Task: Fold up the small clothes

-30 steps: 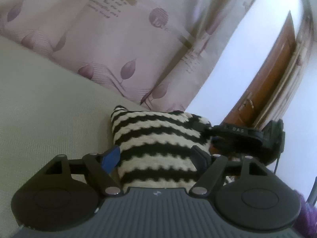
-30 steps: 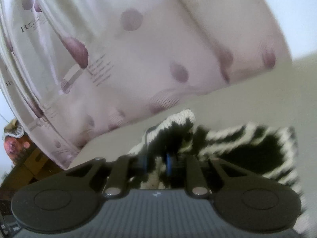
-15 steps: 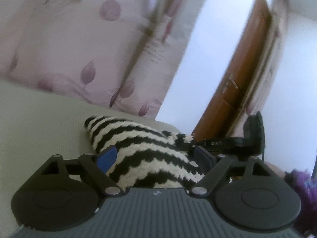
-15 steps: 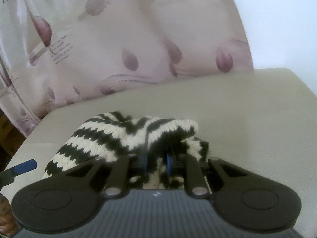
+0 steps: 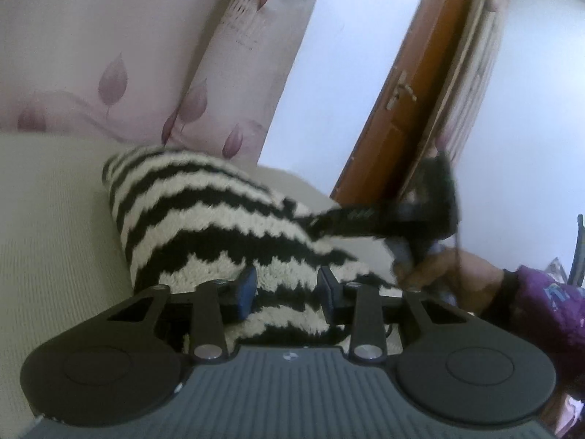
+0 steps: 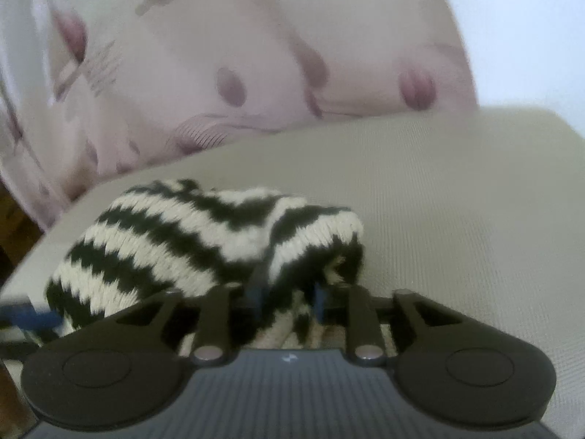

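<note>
A black-and-cream zigzag knitted garment lies bunched on a beige surface; it also shows in the right wrist view. My left gripper sits at its near edge with the jaws partly closed around a raised fold of the knit. My right gripper has its jaws a little apart with knit fabric between them. The right gripper's body and the hand holding it show in the left wrist view, at the garment's far right side.
A pink curtain with leaf print hangs behind the surface; it also shows in the right wrist view. A brown wooden door stands at the right. The surface's edge drops off at the left.
The left jaws have narrowed onto the knit. The right jaws have opened a little from their tight grip. The garment has been drawn together into a more compact bundle.
</note>
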Available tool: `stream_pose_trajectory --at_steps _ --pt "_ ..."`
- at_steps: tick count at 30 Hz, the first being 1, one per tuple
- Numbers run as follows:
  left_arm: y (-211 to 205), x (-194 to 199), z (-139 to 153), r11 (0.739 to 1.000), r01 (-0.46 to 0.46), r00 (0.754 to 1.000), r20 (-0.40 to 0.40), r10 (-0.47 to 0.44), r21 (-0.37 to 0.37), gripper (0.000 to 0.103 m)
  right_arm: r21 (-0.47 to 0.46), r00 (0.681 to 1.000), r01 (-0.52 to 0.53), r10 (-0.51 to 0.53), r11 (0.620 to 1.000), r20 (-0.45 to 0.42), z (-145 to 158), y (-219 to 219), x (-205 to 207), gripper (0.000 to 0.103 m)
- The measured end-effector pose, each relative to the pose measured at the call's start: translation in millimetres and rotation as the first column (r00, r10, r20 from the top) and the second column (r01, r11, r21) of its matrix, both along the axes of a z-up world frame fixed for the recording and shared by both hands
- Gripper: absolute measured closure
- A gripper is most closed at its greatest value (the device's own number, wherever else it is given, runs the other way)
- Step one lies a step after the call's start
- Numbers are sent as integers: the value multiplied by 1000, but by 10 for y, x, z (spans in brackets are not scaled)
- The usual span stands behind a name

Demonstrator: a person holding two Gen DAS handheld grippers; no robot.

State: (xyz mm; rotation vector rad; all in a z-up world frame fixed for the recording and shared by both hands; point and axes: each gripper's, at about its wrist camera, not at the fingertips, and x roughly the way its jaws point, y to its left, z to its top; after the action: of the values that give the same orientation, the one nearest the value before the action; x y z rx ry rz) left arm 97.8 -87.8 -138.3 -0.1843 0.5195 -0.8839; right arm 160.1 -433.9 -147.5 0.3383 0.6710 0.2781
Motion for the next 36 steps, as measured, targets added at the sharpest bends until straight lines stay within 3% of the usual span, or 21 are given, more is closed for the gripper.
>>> stream_pose_trajectory --at_steps 2,5,8,11,14,15,17,19,21,23,28,30,32,34,35,36 --pt "4 35 -57 1000 -5 1000 -21 5 -13 68 42 999 46 -47 998 24 75 -65 -118 74" --pt "24 52 -89 999 -13 999 -37 12 -38 68 32 982 84 -89 996 165 305 -50 -495 74" --pt "26 23 -112 999 -15 1000 -24 14 -37 67 10 964 -22 19 1000 265 470 187 -853 74" --pt "45 5 -92 999 -26 1000 -18 25 -37 66 -108 960 -145 166 984 225 404 487 -1021 74" --pt "149 -2 -63 998 -29 999 -36 27 -52 68 -294 970 -155 201 943 133 142 612 -1165 78" --pt "185 1 -66 998 -30 999 -45 28 -55 69 -304 970 -145 196 942 142 51 553 -1235 78" --pt "247 -21 -54 998 -38 998 -47 36 -53 69 -238 975 -114 155 964 159 -9 428 -1298 78" --pt "322 -73 6 996 -58 997 -49 55 -62 69 -251 973 -112 158 961 168 -11 443 -1297 78" --pt "379 -146 96 994 -88 996 -12 88 -61 69 -239 970 -116 161 964 180 -30 448 -1269 78" --pt "392 -249 158 992 -127 990 61 127 -3 69 -215 967 -117 161 970 199 -68 402 -1289 78" --pt "366 -522 86 989 -94 987 144 78 113 69 -173 963 -117 154 978 219 -101 345 -1345 78" --pt "286 -602 37 976 -109 978 196 71 190 58 -167 963 -116 152 979 222 -110 340 -1317 78" --pt "159 -641 -25 950 -142 966 247 72 279 57 -157 963 -116 150 981 222 -114 334 -1295 78" --pt "67 -675 -73 931 -155 958 281 59 331 47 -155 963 -115 148 981 224 -114 335 -1286 78" --pt "33 -683 -99 922 -167 954 295 61 348 35 -155 963 -114 147 981 224 -114 336 -1288 78" --pt "-7 -676 -117 912 -191 947 312 75 362 33 -156 963 -115 148 981 224 -114 333 -1286 78"
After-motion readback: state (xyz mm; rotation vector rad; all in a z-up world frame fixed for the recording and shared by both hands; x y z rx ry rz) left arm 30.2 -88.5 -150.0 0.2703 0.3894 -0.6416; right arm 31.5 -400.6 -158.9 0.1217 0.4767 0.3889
